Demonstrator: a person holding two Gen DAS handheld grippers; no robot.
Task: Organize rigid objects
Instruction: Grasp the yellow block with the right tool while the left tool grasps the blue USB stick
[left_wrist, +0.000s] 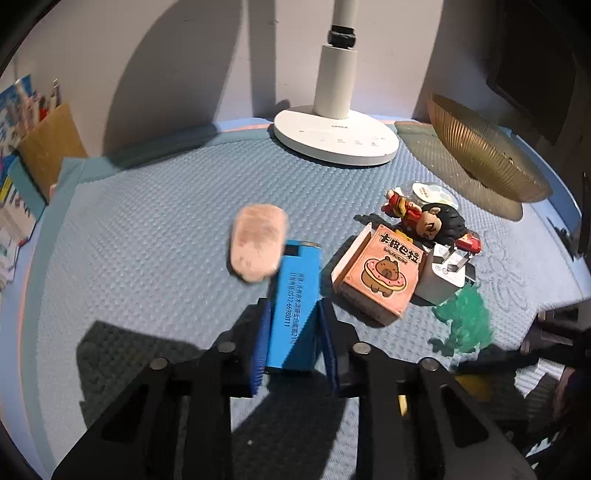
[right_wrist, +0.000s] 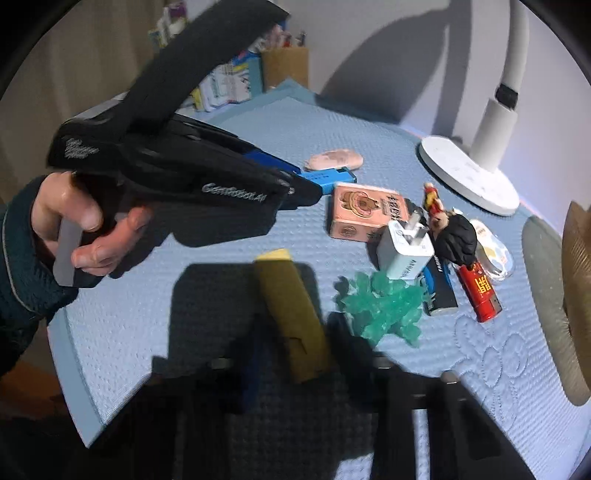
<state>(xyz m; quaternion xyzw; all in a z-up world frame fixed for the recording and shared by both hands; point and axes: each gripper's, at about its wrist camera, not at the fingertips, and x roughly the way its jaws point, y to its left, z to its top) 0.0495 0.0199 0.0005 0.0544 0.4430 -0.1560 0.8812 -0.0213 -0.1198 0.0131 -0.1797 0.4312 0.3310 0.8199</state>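
My left gripper (left_wrist: 293, 332) is shut on a blue lighter (left_wrist: 293, 306) and holds it over the blue mat (left_wrist: 147, 221); the lighter also shows in the right wrist view (right_wrist: 325, 179). My right gripper (right_wrist: 295, 347) is shut on a yellow lighter (right_wrist: 291, 314). A pink eraser-like piece (left_wrist: 258, 242) lies just beyond the blue lighter. To the right lie a pink card box (left_wrist: 380, 273), a white charger (left_wrist: 443, 277), a figurine (left_wrist: 428, 218), a green toy (left_wrist: 465, 317), a red lighter (right_wrist: 478, 291) and a dark blue lighter (right_wrist: 439, 288).
A white lamp base (left_wrist: 336, 136) stands at the back of the mat. A gold ribbed bowl (left_wrist: 480, 147) sits at the back right. A pen holder and books (left_wrist: 44, 140) stand at the far left. A clear tape roll (left_wrist: 436, 192) lies behind the figurine.
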